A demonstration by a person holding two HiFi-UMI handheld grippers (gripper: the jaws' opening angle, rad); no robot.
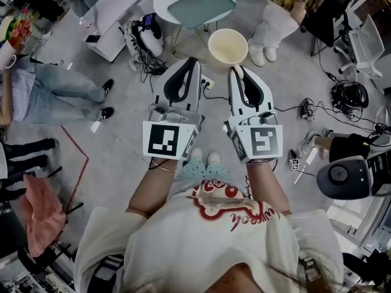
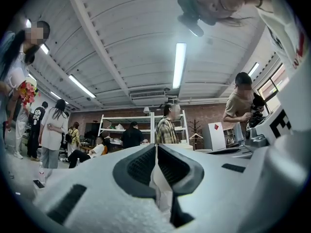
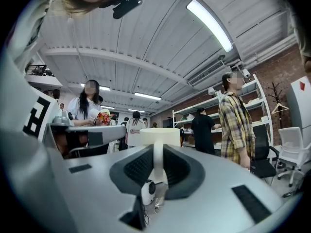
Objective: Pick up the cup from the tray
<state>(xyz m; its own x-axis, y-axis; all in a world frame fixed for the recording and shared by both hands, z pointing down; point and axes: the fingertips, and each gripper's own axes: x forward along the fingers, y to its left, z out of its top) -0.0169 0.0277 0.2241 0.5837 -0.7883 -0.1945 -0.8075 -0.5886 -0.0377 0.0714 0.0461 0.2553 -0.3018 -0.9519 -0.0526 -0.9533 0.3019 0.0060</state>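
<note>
Cup [image 1: 228,46], plain cream, gripped by its rim in the right claw [image 1: 237,71]; left claw [image 1: 194,61] clenched.

Cup [image 1: 228,46] showing pale cream, inside and out. Left gripper [image 1: 194,61] and right gripper [image 1: 238,71] showing white shells, black pads lining jaws. Marker cubes [image 1: 165,140] carrying black-and-white square patterns. Table [image 1: 160,8] showing white rim, pale teal top. Floor [image 1: 122,145] reading grey, red line [image 1: 76,145] marking it. T-shirt [image 1: 183,243] showing cream, red print. Checked shirt [image 3: 235,125] showing yellow and dark plaid. Cloth [image 1: 40,209] showing pink. Jeans [image 1: 55,99] showing light blue. Ceiling [image 2: 121,33] showing white.
</note>
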